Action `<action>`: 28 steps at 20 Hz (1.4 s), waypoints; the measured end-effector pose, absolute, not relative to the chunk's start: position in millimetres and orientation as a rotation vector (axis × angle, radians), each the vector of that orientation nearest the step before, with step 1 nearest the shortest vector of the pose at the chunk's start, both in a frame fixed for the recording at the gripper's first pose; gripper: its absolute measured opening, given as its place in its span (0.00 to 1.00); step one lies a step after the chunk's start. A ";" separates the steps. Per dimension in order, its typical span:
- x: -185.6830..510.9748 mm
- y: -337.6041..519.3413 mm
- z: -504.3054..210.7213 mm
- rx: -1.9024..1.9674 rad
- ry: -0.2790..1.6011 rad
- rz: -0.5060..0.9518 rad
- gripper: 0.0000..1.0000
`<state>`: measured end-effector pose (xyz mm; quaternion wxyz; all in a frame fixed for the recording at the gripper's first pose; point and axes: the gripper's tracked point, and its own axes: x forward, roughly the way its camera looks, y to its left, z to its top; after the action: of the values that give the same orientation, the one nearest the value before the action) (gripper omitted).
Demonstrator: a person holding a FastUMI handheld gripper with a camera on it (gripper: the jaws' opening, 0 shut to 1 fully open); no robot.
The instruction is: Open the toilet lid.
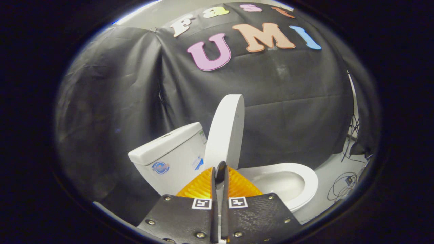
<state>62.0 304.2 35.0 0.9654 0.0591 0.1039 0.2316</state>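
Tongs pressed nearly together with only a thin slit between the fingers, gripping nothing, sit just short of the toilet lid — raised upright beside the tank — which I judge could drop back if nudged forward.

The hand-held gripper hides the white toilet lid's hinge end; whether its closed-looking fingers touch the lid is indeterminate.
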 end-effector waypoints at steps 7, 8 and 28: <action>58.1 328.1 40.4 0.115 0.185 0.493 0.04; 56.8 331.9 41.2 0.116 0.182 0.498 0.04; 42.1 430.6 40.4 0.073 0.095 0.595 0.04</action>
<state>42.1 430.6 40.4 0.9544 0.0358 0.0466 0.2927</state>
